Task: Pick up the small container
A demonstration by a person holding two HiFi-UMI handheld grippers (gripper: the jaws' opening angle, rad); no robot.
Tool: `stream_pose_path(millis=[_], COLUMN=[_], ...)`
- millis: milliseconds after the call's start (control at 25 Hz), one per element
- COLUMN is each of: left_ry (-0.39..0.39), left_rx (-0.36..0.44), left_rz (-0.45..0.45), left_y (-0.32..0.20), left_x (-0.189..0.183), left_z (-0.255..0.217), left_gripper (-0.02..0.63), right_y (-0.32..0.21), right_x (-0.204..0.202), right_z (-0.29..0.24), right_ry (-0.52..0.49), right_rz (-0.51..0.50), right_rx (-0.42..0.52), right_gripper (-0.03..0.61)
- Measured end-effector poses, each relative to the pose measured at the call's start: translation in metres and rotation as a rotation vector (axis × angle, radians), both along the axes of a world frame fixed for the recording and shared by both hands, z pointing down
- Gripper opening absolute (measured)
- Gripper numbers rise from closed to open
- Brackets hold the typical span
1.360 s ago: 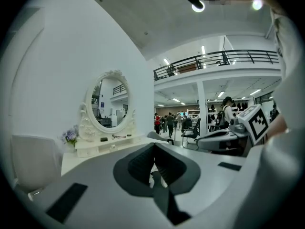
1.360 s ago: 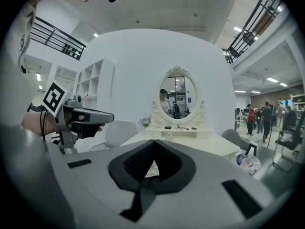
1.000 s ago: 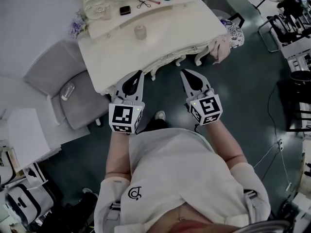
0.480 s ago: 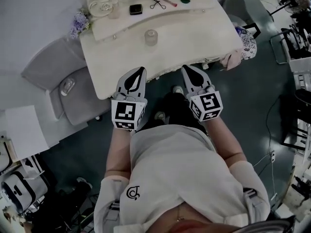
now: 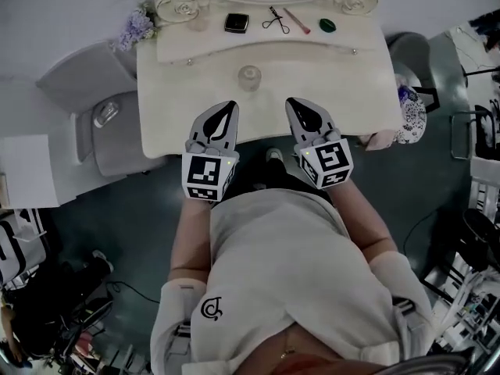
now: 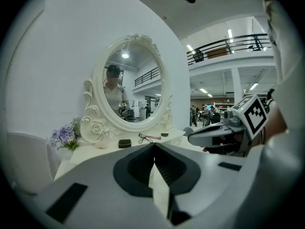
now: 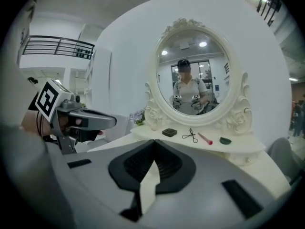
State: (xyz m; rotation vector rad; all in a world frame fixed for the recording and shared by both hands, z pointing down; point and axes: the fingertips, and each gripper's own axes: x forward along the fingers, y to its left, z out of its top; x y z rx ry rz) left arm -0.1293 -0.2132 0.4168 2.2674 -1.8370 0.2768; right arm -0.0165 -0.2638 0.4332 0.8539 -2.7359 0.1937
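Note:
The small container (image 5: 249, 76) is a clear round jar standing mid-way on the cream dressing table (image 5: 351, 92). My left gripper (image 5: 228, 105) is shut and empty, its tip over the table's front part, just short and left of the jar. My right gripper (image 5: 292, 101) is also shut and empty, just short and right of the jar. In the left gripper view the shut jaws (image 6: 154, 144) hide the jar, and the right gripper (image 6: 209, 136) shows beside them. The right gripper view shows its shut jaws (image 7: 154, 142) and the left gripper (image 7: 90, 120).
On the raised back shelf lie a black compact (image 5: 236, 23), an eyelash curler (image 5: 275, 20), a pink stick (image 5: 297, 20) and a green piece (image 5: 327, 25), under an oval mirror (image 7: 193, 80). Purple flowers (image 5: 137, 28) stand at the left corner. A grey chair (image 5: 101, 116) is left of the table.
Both grippers have moved forward from in front of the table's edge to over its front part, nearer the jar. They stayed shut.

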Motion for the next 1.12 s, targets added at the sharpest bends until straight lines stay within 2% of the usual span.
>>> stream_pose_path(millis=[200, 320, 520, 560, 640, 680, 960, 1120], left_ry=[0.0, 0.006, 0.011, 0.01, 0.008, 0.006, 0.009, 0.006], left_rx=[0.011, 0.025, 0.036, 0.032, 0.012, -0.003, -0.081, -0.146], left_rz=[-0.107, -0.144, -0.232, -0.239, -0.237, -0.233, -0.232, -0.217], left_y=[-0.026, -0.043, -0.062, -0.065, -0.074, -0.077, -0.103, -0.12], left_x=[0.006, 0.008, 0.006, 0.005, 0.005, 0.005, 0.003, 0.007], left_z=[0.017, 0.037, 0.067, 0.072, 0.086, 0.093, 0.141, 0.165], left_gripper=[0.012, 0.012, 0.027, 0.072, 0.21, 0.249, 0.406, 0.434], right_y=[-0.031, -0.044, -0.062, -0.067, -0.077, -0.081, -0.1, -0.107], right_x=[-0.007, -0.012, -0.013, -0.014, -0.015, -0.015, -0.018, -0.015], right_z=[0.012, 0.024, 0.049, 0.054, 0.062, 0.066, 0.086, 0.095], right_ry=[-0.027, -0.041, -0.035, -0.037, -0.036, -0.034, -0.021, -0.006], right_rz=[-0.139, -0.21, -0.283, -0.287, -0.288, -0.287, -0.289, -0.291], right_rx=[-0.026, -0.008, -0.008, -0.016, -0.028, -0.033, -0.069, -0.081], right_gripper=[0.008, 0.006, 0.008, 0.008, 0.008, 0.008, 0.008, 0.008])
